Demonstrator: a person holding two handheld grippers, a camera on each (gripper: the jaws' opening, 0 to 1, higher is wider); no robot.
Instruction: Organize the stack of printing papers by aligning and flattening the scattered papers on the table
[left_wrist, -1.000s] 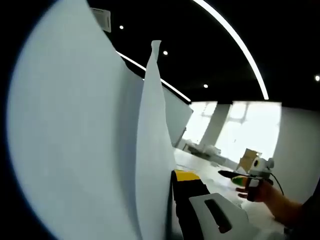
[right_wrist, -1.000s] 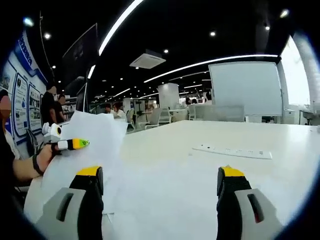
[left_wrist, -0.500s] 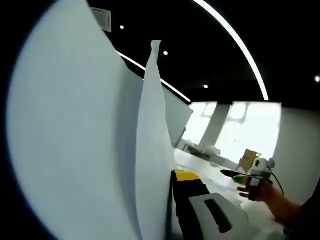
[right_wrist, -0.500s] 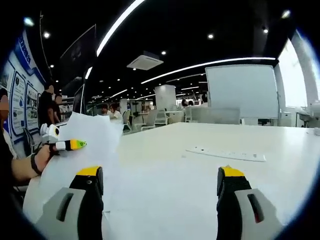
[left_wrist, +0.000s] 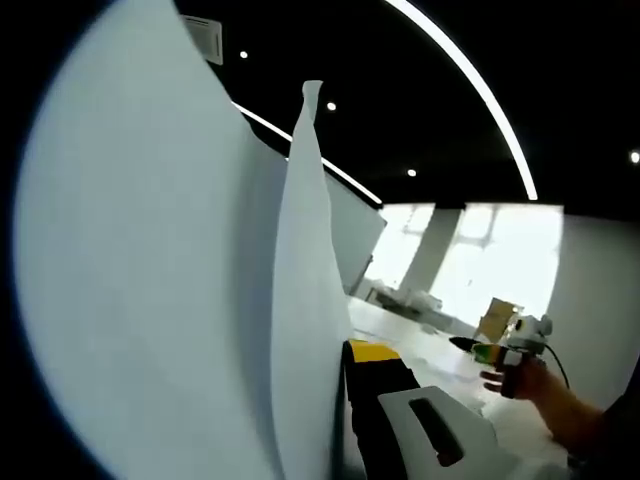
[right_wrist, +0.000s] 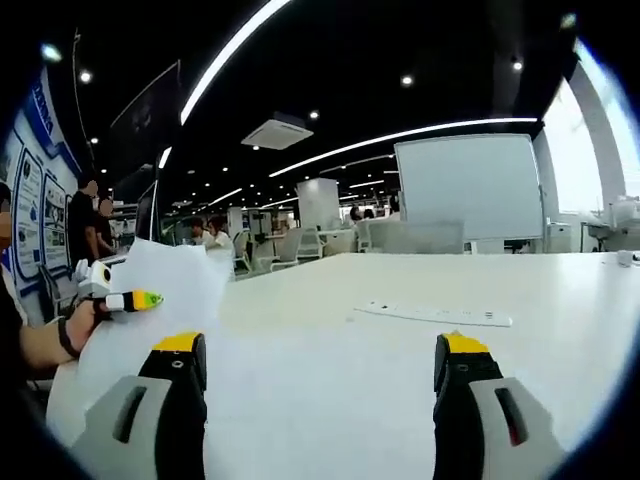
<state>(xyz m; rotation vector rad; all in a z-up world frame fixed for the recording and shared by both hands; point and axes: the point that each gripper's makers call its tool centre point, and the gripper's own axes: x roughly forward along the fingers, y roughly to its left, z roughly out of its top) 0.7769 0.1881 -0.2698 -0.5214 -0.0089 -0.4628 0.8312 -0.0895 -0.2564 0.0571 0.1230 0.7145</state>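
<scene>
The left gripper (right_wrist: 148, 299) pinches the papers (left_wrist: 180, 300), held upright off the table (right_wrist: 330, 370) just as a second ago. The right gripper (right_wrist: 312, 365), jaws spread and empty, has tilted up slightly; a power strip (right_wrist: 435, 315) lies ahead.

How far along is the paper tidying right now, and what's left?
Done: the papers are gathered off the table. In hand: the left gripper holds them up, sheets fanned apart in the left gripper view. The right gripper hangs open over bare table, holding nothing. Left: squaring the edges, laying the stack down and flattening it.
</scene>
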